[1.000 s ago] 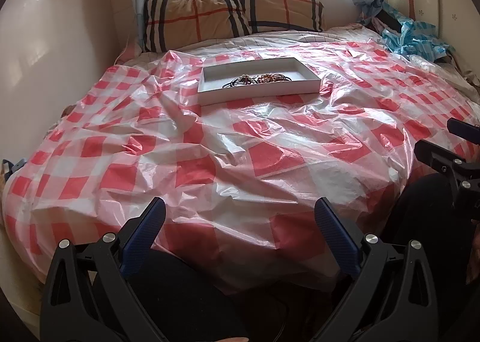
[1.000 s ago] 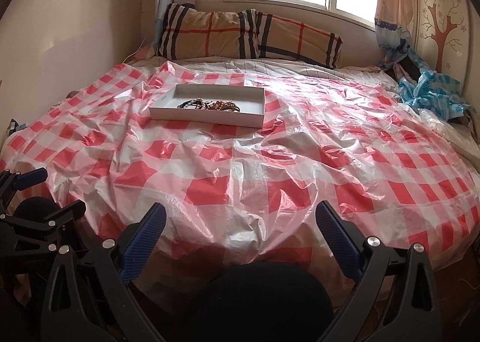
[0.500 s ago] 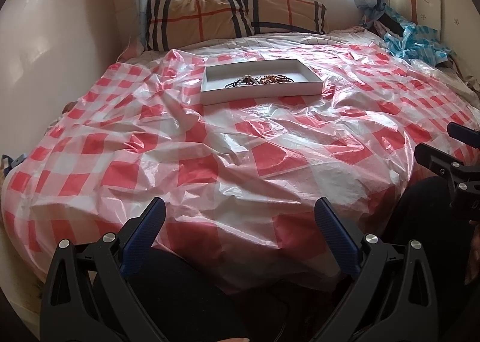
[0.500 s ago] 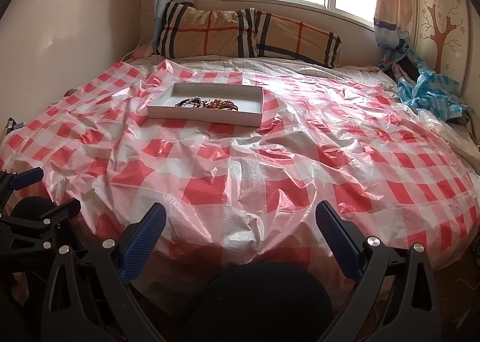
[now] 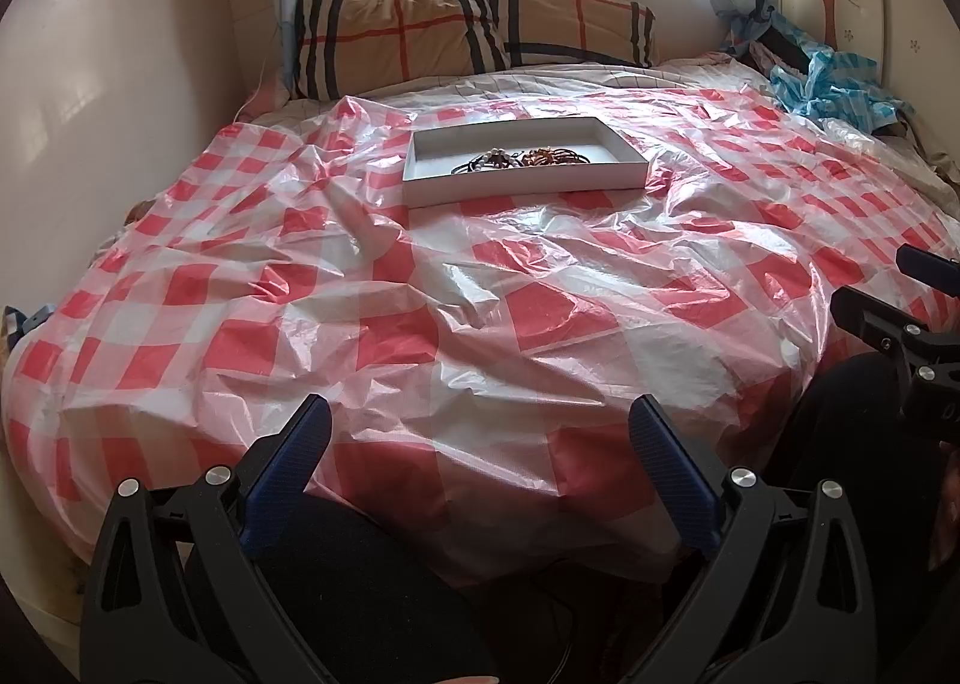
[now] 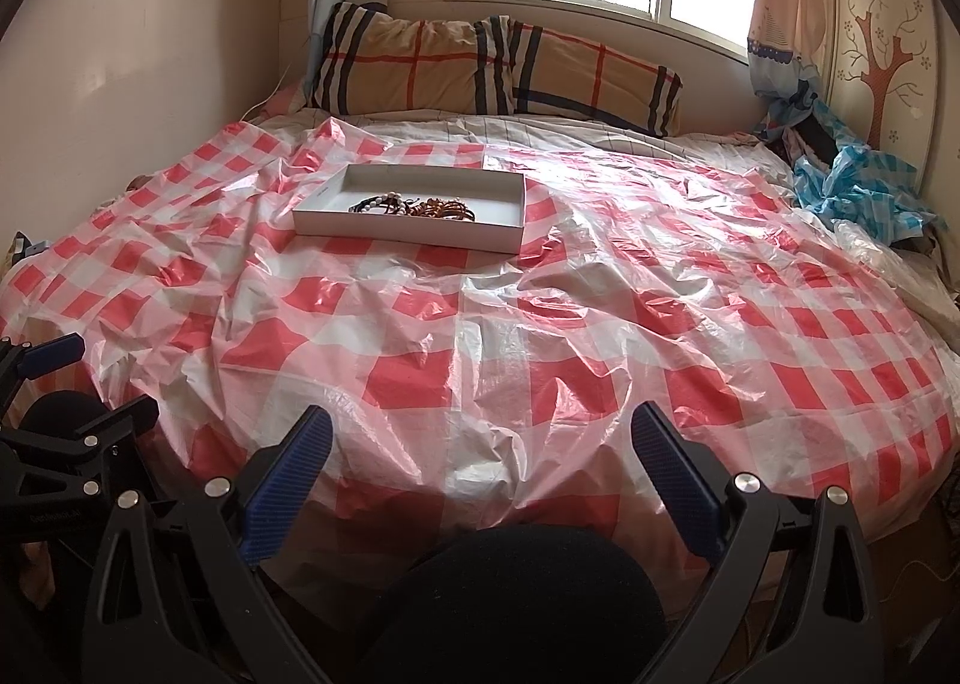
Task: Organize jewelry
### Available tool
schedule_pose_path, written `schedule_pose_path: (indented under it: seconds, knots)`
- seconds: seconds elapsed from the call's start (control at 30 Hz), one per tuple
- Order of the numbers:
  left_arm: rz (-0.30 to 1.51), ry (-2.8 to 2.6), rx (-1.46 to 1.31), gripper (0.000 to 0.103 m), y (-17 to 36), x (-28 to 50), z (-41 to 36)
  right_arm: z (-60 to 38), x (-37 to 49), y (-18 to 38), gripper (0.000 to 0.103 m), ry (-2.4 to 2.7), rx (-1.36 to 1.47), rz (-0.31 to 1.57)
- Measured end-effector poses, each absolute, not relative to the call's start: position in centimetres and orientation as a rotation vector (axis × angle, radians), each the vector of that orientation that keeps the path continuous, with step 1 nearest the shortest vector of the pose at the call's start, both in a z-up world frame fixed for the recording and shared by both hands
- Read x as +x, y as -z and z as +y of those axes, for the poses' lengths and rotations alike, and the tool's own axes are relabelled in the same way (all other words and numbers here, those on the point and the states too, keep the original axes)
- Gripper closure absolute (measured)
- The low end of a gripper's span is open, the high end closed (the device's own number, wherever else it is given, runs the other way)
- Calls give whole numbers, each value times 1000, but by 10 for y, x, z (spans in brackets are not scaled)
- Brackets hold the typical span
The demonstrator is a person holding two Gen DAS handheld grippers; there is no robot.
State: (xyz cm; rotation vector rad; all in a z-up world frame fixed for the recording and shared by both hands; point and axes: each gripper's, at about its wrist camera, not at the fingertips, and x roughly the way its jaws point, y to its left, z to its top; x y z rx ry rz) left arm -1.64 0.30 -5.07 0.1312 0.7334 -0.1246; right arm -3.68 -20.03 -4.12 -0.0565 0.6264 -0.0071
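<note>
A shallow white box (image 5: 420,189) (image 6: 312,222) lies far back on the bed, near the pillows. Inside it rests a tangle of jewelry: dark beaded bracelets (image 5: 486,162) (image 6: 378,203) on the left and amber-brown ones (image 5: 549,157) (image 6: 444,209) on the right. My left gripper (image 5: 480,432) hangs open at the bed's near edge, far from the box, with nothing between its blue pads. My right gripper (image 6: 480,432) is open and empty too, just off the foot of the bed. Each gripper shows at the side of the other's view.
A crinkled red-and-white checked plastic sheet (image 5: 540,312) (image 6: 540,324) covers the bed. Striped pillows (image 5: 468,42) (image 6: 492,72) lie under the window. Blue cloth (image 5: 834,84) (image 6: 858,186) is heaped at the back right. A wall bounds the left side. Dark-clad knees (image 5: 360,582) (image 6: 522,594) sit below the grippers.
Both views have tipped slightly upward, so the box and pillows sit a little lower in frame. The grippers stay open and nothing on the bed has moved.
</note>
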Motion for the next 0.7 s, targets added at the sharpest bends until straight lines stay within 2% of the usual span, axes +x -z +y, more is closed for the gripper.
schedule_pose_path:
  seconds: [0.7]
  knots:
    - [694,123,117,8,49,-21,9,-200,-36,41,7,7,-59,627]
